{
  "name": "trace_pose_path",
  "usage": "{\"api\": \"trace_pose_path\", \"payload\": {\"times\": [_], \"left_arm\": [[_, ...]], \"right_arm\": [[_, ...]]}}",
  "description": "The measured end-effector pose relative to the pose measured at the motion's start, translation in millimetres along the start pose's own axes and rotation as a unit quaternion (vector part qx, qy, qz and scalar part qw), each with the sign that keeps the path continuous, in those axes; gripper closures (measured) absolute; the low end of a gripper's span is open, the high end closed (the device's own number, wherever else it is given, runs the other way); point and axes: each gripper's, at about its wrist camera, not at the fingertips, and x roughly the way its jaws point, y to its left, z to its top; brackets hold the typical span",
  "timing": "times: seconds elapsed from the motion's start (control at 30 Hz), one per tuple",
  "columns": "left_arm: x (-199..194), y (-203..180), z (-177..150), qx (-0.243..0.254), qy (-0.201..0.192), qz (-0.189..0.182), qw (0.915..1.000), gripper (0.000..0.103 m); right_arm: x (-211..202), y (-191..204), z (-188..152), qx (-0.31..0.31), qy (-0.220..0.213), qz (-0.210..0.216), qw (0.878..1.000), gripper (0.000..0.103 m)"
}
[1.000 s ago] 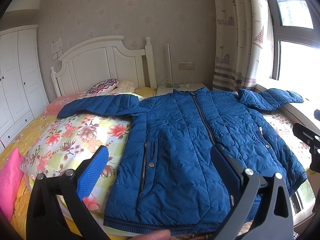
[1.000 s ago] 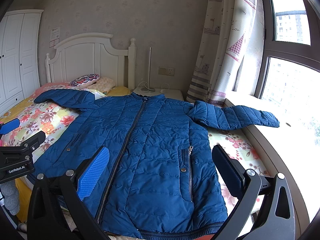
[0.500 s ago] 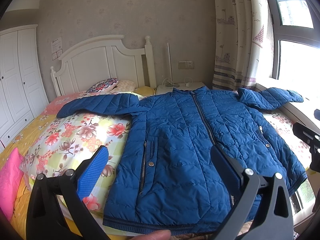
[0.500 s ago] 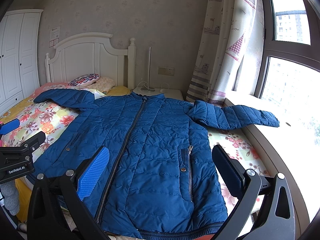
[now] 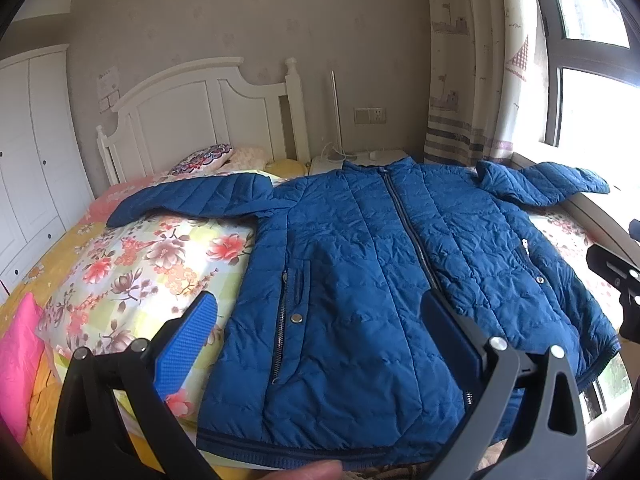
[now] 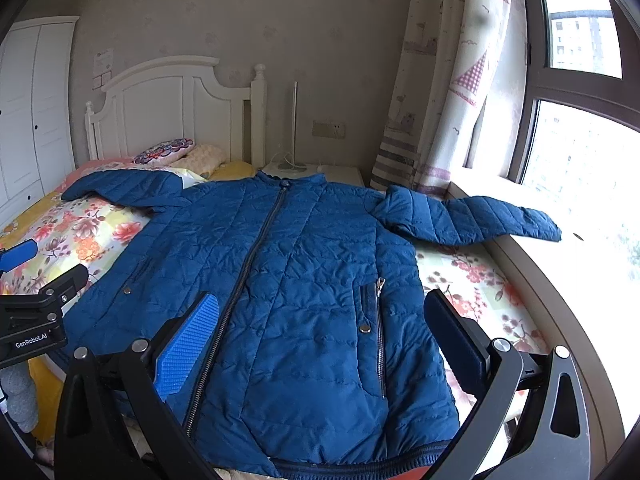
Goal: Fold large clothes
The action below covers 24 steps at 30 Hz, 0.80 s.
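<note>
The bed (image 5: pixel 120 256) fills most of both views, covered by a floral quilt (image 6: pixel 76 236), with a white headboard (image 5: pixel 192 120) at the far end against the wall. A white wardrobe (image 5: pixel 28 152) stands at the left, and a patterned curtain (image 6: pixel 444 100) hangs beside the window (image 6: pixel 580 132) at the right.

The jacket (image 5: pixel 380 280), blue and quilted, lies flat and face up on the bed, zipped, collar toward the headboard and hem at the near edge. Its one sleeve (image 5: pixel 192 200) stretches left across the quilt; the other sleeve (image 6: pixel 472 220) reaches right, its cuff resting on the window sill (image 6: pixel 532 268).

A white bedside stand (image 6: pixel 320 170) sits between the headboard and the curtain, and a patterned pillow (image 5: pixel 204 158) lies by the headboard. A pink cushion (image 5: pixel 18 356) shows at the left edge of the left view.

The left tongs (image 5: pixel 320 344) hover above the jacket's near left part, spread wide, holding nothing. The right tongs (image 6: pixel 322 336) hover above the near right part, likewise spread wide and holding nothing.
</note>
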Motion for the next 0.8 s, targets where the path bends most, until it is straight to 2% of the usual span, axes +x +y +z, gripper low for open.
{"api": "trace_pose_path", "payload": {"times": [0.27, 0.4, 0.5, 0.57, 0.67, 0.8], "left_arm": [[22, -7, 4, 0.01, 0.02, 0.0, 0.9997, 0.002], [51, -16, 18, 0.022, 0.037, -0.026, 0.9988, 0.002], [96, -21, 37, 0.015, 0.055, -0.026, 0.998, 0.002], [139, -25, 53, 0.004, 0.088, -0.038, 0.9954, 0.002], [211, -38, 73, 0.004, 0.148, -0.045, 0.988, 0.002], [283, -53, 83, 0.013, 0.179, -0.025, 0.9835, 0.002]], "right_arm": [[20, -7, -5, 0.008, 0.022, -0.006, 1.0, 0.004], [35, -13, -4, -0.006, 0.012, -0.02, 1.0, 0.004], [60, -33, 3, 0.004, 0.02, -0.018, 1.0, 0.004], [83, -56, 7, 0.038, 0.037, -0.015, 0.998, 0.004], [129, -101, 16, 0.084, 0.069, -0.049, 0.993, 0.004], [179, -161, 25, 0.159, 0.094, -0.065, 0.981, 0.004]]}}
